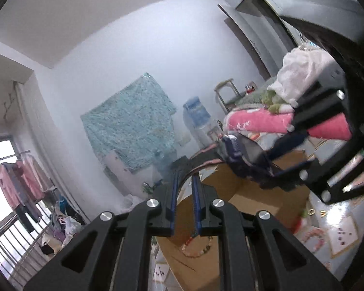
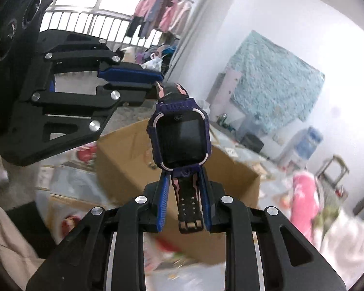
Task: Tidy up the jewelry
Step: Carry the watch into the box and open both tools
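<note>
A dark blue smartwatch (image 2: 180, 137) with a black and pink strap is held up in the air above an open cardboard box (image 2: 233, 177). My right gripper (image 2: 183, 177) is shut on the strap's lower end. My left gripper (image 2: 157, 86) comes in from the left and pinches the strap's upper end. In the left wrist view the strap (image 1: 201, 165) runs from my left gripper (image 1: 185, 172) to the watch (image 1: 240, 155) held by my right gripper (image 1: 267, 167). A beaded bracelet (image 1: 196, 248) lies inside the box (image 1: 250, 194).
The box stands on a patterned table (image 1: 339, 228) with small gold pieces (image 1: 316, 212) and a card of studs (image 1: 344, 235). Folded pink and white bedding (image 1: 262, 118), a water bottle (image 1: 196, 118) and a teal cloth (image 1: 131, 121) lie beyond.
</note>
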`<action>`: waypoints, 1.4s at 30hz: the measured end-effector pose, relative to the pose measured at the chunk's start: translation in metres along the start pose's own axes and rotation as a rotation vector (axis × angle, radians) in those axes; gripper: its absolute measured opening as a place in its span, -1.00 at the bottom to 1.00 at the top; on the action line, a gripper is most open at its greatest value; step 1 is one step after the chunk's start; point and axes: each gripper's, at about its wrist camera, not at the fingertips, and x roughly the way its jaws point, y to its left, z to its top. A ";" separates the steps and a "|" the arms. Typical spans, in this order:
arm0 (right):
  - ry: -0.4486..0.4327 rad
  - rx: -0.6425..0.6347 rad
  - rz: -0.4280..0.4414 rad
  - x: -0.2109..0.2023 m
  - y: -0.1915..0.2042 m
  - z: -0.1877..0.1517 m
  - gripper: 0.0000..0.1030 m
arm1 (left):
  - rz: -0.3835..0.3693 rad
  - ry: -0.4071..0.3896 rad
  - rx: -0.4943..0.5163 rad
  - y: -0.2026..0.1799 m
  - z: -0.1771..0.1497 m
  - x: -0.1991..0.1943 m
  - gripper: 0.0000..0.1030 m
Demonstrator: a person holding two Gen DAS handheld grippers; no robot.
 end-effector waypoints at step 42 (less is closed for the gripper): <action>0.562 -0.576 0.090 0.199 -0.031 -0.013 -0.06 | -0.131 0.380 -0.437 0.084 -0.081 0.094 -0.77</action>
